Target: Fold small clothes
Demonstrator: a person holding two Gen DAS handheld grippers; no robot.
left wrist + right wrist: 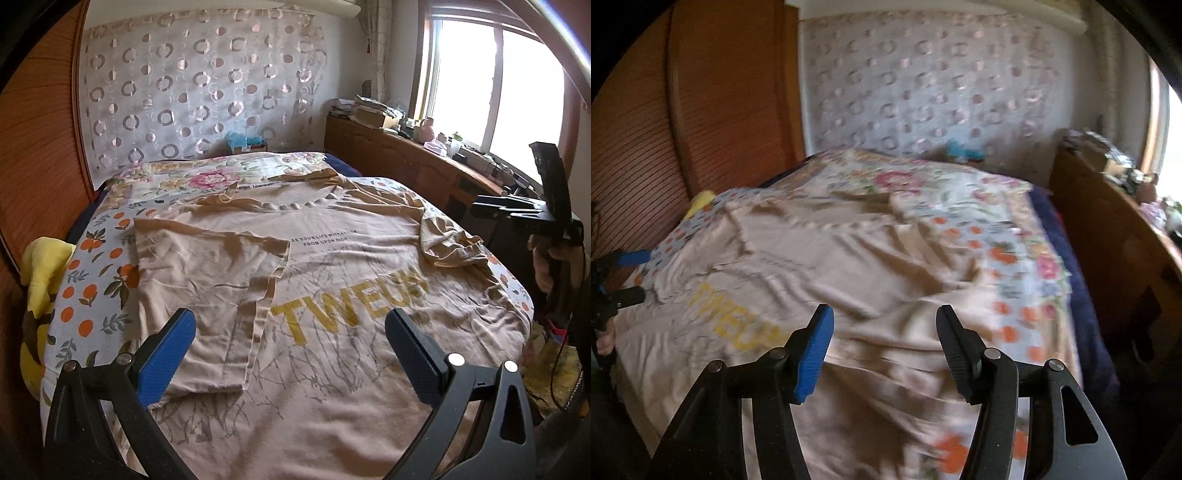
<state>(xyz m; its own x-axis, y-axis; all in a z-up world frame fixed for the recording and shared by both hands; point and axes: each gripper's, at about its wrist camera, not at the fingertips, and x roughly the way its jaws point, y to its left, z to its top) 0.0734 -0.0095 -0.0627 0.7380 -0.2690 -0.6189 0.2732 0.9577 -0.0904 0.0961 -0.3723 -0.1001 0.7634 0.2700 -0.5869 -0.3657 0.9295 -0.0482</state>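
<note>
Your left hand-held gripper (291,354) and right hand-held gripper (884,350) gape empty above the beige printed cotton T-shirt (332,295), its left side already folded inward for narrowing.

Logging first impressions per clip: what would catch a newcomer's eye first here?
The beige T-shirt spread over the bed, with yellow lettering across its middle. Its left side is already folded in as a flap, while the right sleeve lies bunched. Both grippers, left and right, are open with nothing between the jaws.
</note>
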